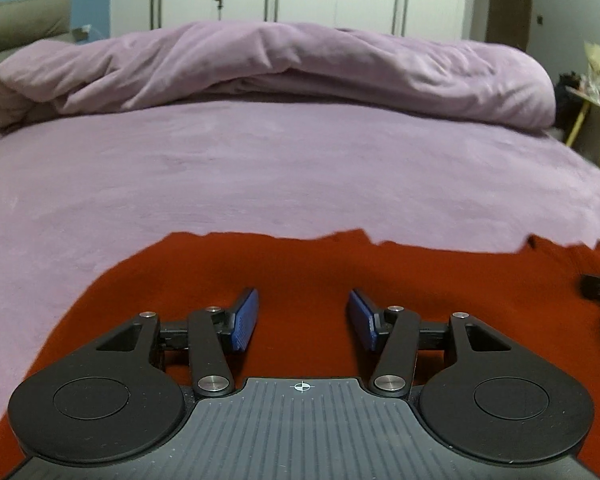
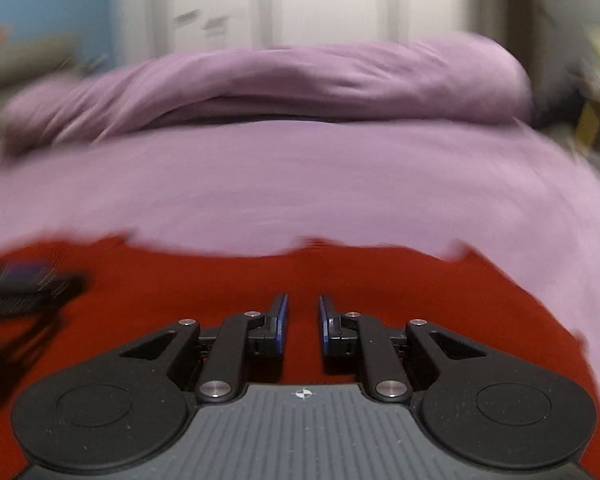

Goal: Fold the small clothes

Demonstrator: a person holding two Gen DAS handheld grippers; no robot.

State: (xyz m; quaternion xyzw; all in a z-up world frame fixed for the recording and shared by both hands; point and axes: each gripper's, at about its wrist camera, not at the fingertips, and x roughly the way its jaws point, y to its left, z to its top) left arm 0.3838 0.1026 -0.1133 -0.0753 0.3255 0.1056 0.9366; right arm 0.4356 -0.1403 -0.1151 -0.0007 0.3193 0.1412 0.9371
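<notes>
Hovering over a red garment, the left tool has its blue pads spread with nothing between them. The right tool has a narrow gap, gripping nothing. The garment lies flat beneath both, on the purple bed.

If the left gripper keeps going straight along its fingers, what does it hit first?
Most likely the red garment spread on the bed: the left gripper, jaws open and empty, points down at it. How far off the cloth is remains unclear.
</notes>
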